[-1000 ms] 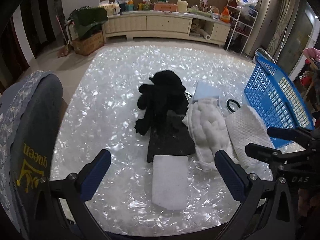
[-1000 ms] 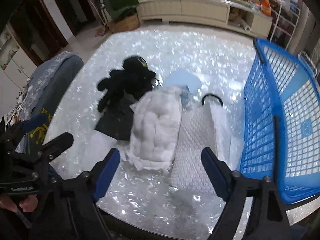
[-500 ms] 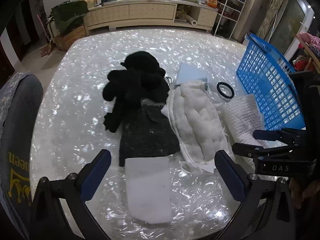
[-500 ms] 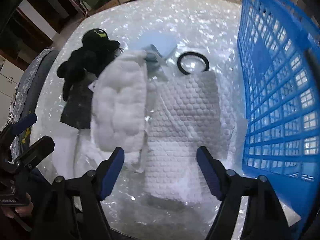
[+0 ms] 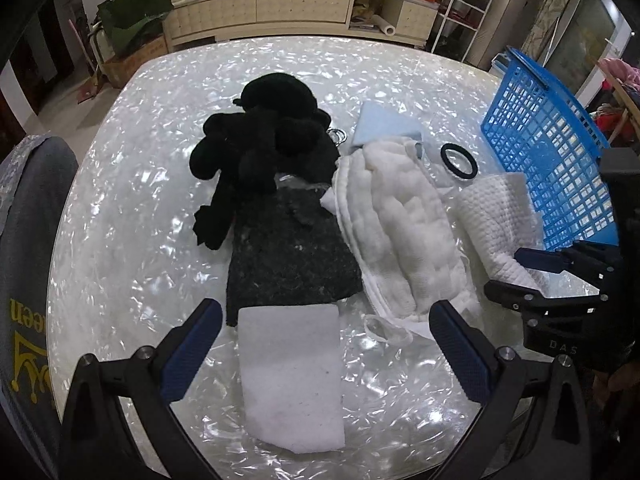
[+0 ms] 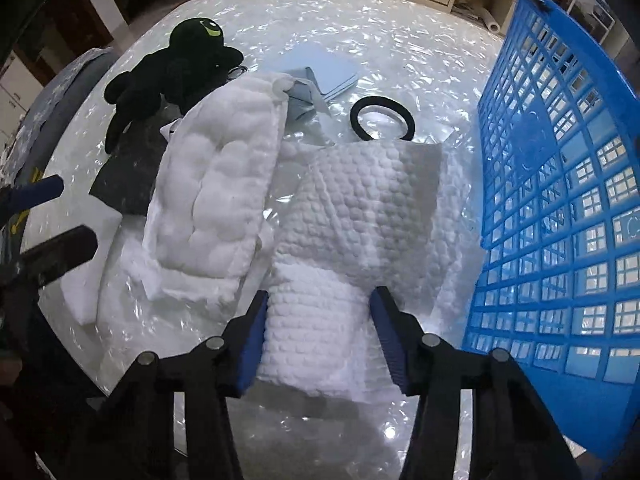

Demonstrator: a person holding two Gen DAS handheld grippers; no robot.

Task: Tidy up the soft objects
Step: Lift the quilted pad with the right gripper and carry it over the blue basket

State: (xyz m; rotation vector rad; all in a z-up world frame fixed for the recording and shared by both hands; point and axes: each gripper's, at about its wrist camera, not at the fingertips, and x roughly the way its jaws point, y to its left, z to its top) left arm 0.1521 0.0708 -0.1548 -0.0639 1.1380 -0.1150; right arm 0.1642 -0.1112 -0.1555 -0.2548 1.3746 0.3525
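Note:
My right gripper (image 6: 320,316) points down at a white waffle-textured cloth (image 6: 360,216) beside the blue basket (image 6: 560,200). Its jaws are closing, and the cloth's near end is bunched between the pads. To its left lies a fluffy white quilted cloth (image 6: 224,184). My left gripper (image 5: 325,318) hangs open over a flat white pad (image 5: 292,372), touching nothing. Beyond that pad lie a dark grey felt cloth (image 5: 292,260) and a black plush toy (image 5: 272,132). A light blue cloth (image 5: 384,124) lies behind the quilted one.
A black hair ring (image 6: 356,120) lies on the glossy pearl table (image 5: 152,184) beyond the waffle cloth. A grey chair back (image 5: 28,248) stands at the table's left edge. A cream sideboard (image 5: 280,4) lines the far wall.
Both grippers have sunk closer to the table. The right jaws have narrowed around the waffle cloth's near end, which now bunches between them. The left jaws stay wide.

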